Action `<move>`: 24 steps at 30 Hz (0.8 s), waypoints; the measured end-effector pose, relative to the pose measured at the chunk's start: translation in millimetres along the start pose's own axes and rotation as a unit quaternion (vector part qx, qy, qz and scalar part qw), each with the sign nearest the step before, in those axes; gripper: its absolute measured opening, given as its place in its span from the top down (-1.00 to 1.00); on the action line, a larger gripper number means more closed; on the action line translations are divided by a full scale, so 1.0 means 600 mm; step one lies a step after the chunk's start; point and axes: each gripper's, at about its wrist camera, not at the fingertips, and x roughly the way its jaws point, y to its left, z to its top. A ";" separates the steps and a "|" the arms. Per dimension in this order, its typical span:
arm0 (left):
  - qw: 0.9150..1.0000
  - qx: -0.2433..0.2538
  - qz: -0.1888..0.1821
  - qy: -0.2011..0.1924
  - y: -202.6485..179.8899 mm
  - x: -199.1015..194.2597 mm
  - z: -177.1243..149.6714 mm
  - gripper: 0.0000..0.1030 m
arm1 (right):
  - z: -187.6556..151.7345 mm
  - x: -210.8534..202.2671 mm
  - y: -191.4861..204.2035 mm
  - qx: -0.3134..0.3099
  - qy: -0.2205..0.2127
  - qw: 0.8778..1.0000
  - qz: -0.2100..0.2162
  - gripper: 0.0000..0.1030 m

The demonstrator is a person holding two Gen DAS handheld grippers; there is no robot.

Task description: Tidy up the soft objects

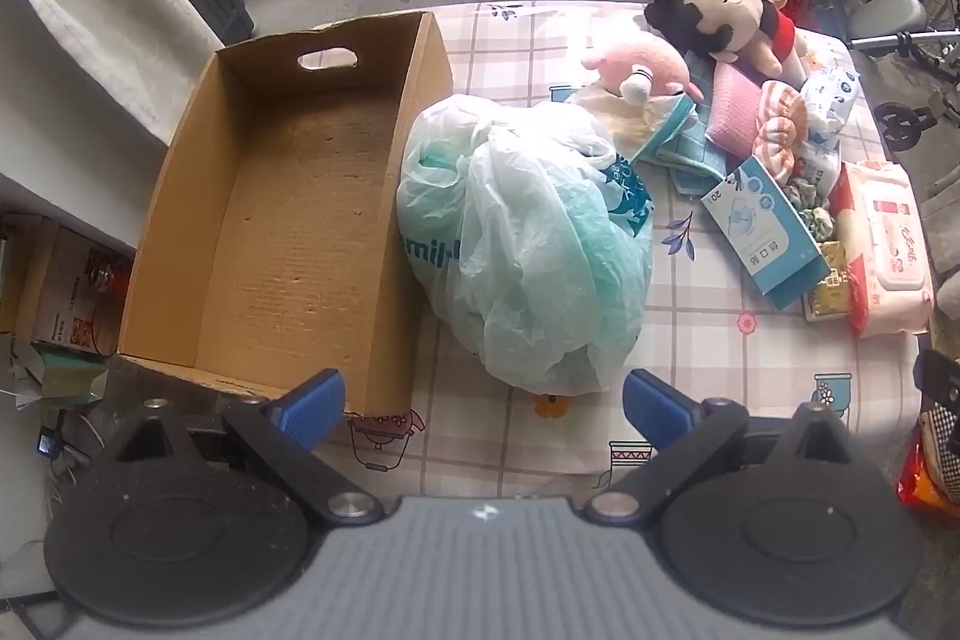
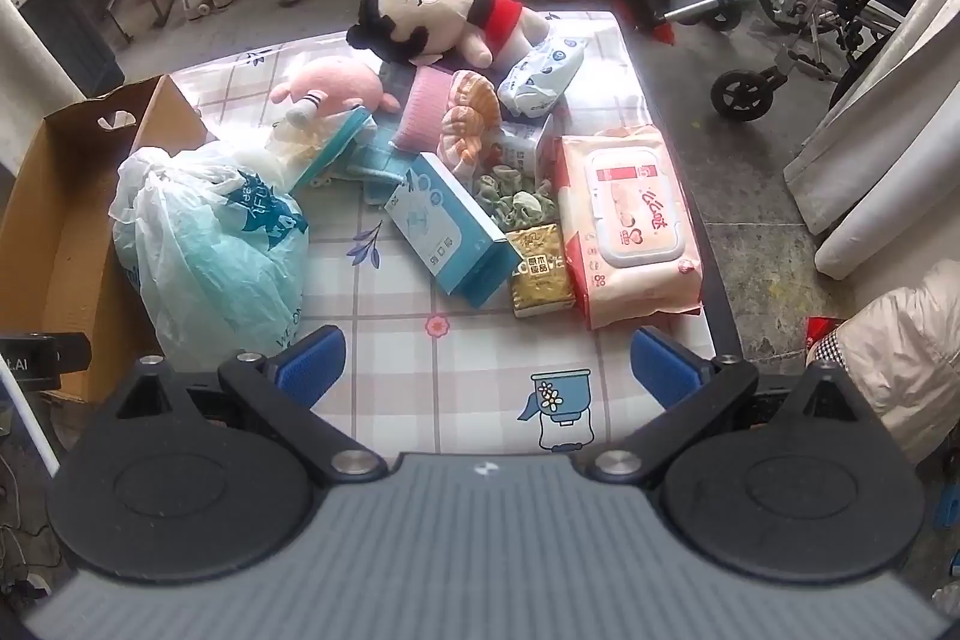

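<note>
The plastic bag (image 1: 528, 244) reads "emil"; the blue box (image 1: 765, 226) reads "20".

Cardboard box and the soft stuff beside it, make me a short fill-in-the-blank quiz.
1. The cardboard box holds ____.
2. The plastic bag lies right beside the ____.
3. The doll in the red top has ____ hair.
4. Both grippers' fingers are spread ____.

Missing words: nothing; box; black; open

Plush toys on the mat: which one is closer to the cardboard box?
The pink plush, lying beside the plastic bag; the black-haired doll lies farther from the cardboard box.
</note>
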 end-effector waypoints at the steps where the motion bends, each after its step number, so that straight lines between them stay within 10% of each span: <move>1: 1.000 -0.001 -0.001 0.002 0.001 0.002 0.000 -0.94 | 0.000 0.001 0.001 0.001 0.001 1.000 0.001 -0.98; 24: 1.000 0.004 -0.013 0.012 0.000 0.011 0.001 -0.94 | 0.003 0.004 0.004 0.007 0.006 1.000 -0.010 -0.98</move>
